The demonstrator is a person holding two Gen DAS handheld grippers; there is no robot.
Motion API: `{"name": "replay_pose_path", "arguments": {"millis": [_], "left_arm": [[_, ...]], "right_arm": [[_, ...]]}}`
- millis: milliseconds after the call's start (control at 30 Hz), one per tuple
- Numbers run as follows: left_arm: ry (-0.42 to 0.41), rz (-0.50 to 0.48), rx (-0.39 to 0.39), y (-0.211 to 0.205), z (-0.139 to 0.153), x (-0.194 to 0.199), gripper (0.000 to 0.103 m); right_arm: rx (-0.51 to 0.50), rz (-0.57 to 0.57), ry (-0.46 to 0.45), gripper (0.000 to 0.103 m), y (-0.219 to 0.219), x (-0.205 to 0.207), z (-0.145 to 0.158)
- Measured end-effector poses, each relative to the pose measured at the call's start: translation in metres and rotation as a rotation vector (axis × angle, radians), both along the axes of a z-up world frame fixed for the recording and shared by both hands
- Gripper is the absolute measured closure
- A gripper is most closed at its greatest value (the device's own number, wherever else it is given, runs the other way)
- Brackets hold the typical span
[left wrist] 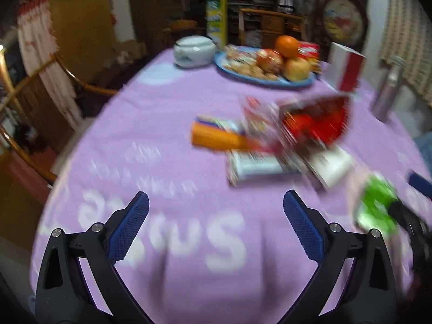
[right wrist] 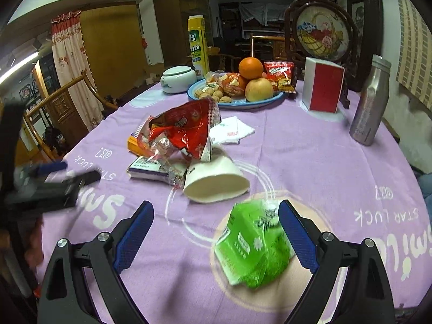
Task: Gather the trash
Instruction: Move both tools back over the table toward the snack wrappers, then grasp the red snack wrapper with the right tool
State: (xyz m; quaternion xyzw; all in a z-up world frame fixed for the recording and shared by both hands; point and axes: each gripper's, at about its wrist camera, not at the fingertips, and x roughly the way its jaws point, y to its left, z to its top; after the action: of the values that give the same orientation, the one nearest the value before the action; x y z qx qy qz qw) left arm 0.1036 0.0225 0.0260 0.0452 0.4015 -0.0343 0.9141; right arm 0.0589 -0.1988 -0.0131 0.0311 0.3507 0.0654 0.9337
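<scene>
A crumpled green packet (right wrist: 253,245) lies on the purple tablecloth (right wrist: 310,162) between the fingers of my right gripper (right wrist: 216,203), close to the right finger; the gripper is open and not pressing on it. Beyond it lies a tipped white paper cup (right wrist: 216,181), a torn red snack bag (right wrist: 186,127), a white-and-blue packet (right wrist: 148,168), an orange box (right wrist: 132,144) and a white napkin (right wrist: 232,132). My left gripper (left wrist: 216,194) is open and empty over bare cloth, short of the same pile: red bag (left wrist: 316,121), orange box (left wrist: 216,136). The green packet (left wrist: 376,208) shows at its right.
A blue plate (right wrist: 237,105) of fruit and nuts sits at the back, with a white lidded pot (right wrist: 178,78), a tall yellow can (right wrist: 198,48), a red-and-white box (right wrist: 322,87) and a metal bottle (right wrist: 371,102). A wooden chair (right wrist: 62,102) stands by the table's left edge.
</scene>
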Motion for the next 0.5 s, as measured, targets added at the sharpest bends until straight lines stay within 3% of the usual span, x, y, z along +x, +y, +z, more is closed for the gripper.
{"name": "replay_pose_path", "arguments": {"millis": [200, 367, 433, 500], "left_arm": [[-0.026, 0.024, -0.14, 0.008, 0.013, 0.033, 0.007], [-0.142, 0.087, -0.095, 0.015, 0.004, 0.047, 0.007], [-0.103, 0.054, -0.118, 0.017, -0.004, 0.051, 0.007], [-0.058, 0.005, -0.19, 0.021, -0.006, 0.052, 0.007]], "right_arm": [[0.016, 0.016, -0.031, 0.011, 0.004, 0.03, 0.011], [0.008, 0.033, -0.028, 0.014, 0.016, 0.068, 0.011], [0.008, 0.042, -0.018, 0.017, 0.021, 0.083, 0.007], [0.001, 0.033, 0.004, 0.022, 0.024, 0.099, 0.002]]}}
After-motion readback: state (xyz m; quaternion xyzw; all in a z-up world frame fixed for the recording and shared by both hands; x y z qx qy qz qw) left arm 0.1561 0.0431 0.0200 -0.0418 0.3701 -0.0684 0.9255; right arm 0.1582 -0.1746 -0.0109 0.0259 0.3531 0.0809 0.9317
